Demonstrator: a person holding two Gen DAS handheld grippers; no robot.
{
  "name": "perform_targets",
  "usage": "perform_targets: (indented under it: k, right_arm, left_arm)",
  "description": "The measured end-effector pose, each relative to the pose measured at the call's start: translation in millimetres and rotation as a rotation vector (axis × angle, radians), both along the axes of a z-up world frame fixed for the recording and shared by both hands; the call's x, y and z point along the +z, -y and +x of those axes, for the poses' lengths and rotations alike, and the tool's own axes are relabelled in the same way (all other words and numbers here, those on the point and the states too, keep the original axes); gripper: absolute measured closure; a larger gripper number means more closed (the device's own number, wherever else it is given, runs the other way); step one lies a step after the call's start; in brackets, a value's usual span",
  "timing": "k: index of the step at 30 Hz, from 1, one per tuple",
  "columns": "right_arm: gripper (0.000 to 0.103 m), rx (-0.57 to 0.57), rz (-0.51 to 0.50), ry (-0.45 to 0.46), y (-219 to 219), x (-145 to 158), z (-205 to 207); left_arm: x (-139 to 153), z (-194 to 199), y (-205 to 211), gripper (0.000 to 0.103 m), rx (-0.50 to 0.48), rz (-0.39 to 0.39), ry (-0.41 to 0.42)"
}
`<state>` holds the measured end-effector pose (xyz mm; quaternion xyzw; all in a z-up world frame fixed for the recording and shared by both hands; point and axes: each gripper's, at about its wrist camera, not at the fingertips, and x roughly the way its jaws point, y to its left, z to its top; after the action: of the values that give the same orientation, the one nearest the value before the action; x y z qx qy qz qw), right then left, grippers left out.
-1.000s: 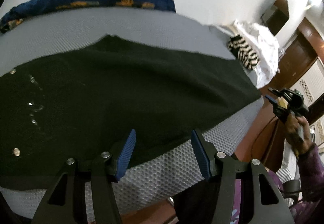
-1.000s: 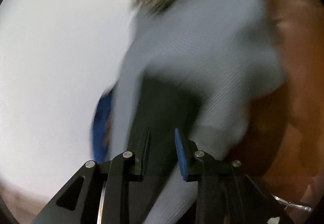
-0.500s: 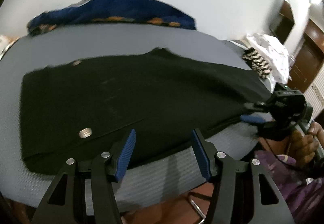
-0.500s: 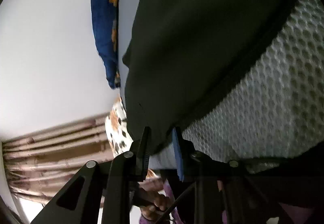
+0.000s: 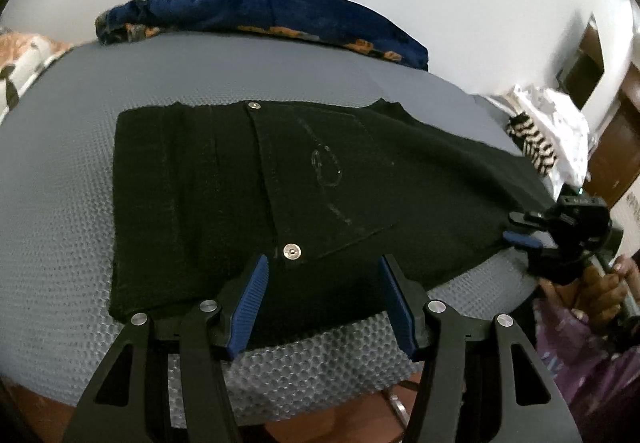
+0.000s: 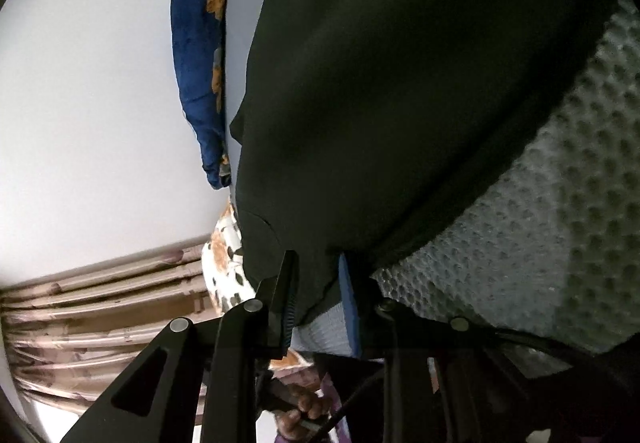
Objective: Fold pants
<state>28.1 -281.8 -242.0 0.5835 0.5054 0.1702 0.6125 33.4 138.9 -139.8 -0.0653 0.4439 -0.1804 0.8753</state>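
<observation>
- Pants (image 5: 280,195), black, lie flat and already doubled over on the grey dimpled mattress (image 5: 60,223), waistband end to the left, leg end running off toward the right edge.
- Right gripper (image 6: 316,299) has just been closing and now pinches the leg-end corner of the fabric; from the left wrist view it shows at the far right (image 5: 520,231).
- Left gripper (image 5: 324,299) hangs over the near edge with jaws apart, nothing between them.
- Risk, I'd guess: only one corner is pinched, so lifting could drag the top layer alone and skew the fold. The thin bite could also slip out.
- Blue patterned blanket (image 5: 260,15) sits behind, against the wall.
- Hard to tell: how many layers the right jaws caught. The right wrist view is mostly dark cloth, and the far hem is hidden.
</observation>
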Motion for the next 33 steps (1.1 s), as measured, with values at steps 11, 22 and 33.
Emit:
perform_targets:
  k: [11,22,33]
  right_arm:
    - [0.103,0.044,-0.113,0.022,3.5,3.6,-8.2]
    - [0.084,0.012,0.032,0.011,-12.8,-5.5,7.9]
    - [0.068,0.013,0.057,-0.008,-24.2,-1.4,7.0]
  left_arm:
    - [-6.7,2.3,-14.1,0.045,-0.005,-0.038,-0.022]
    - [-7.2,5.4,-12.1,0.045,-0.014,-0.036,-0.021]
    - [-6.5,2.2,-17.1,0.045,-0.020,-0.045,-0.020]
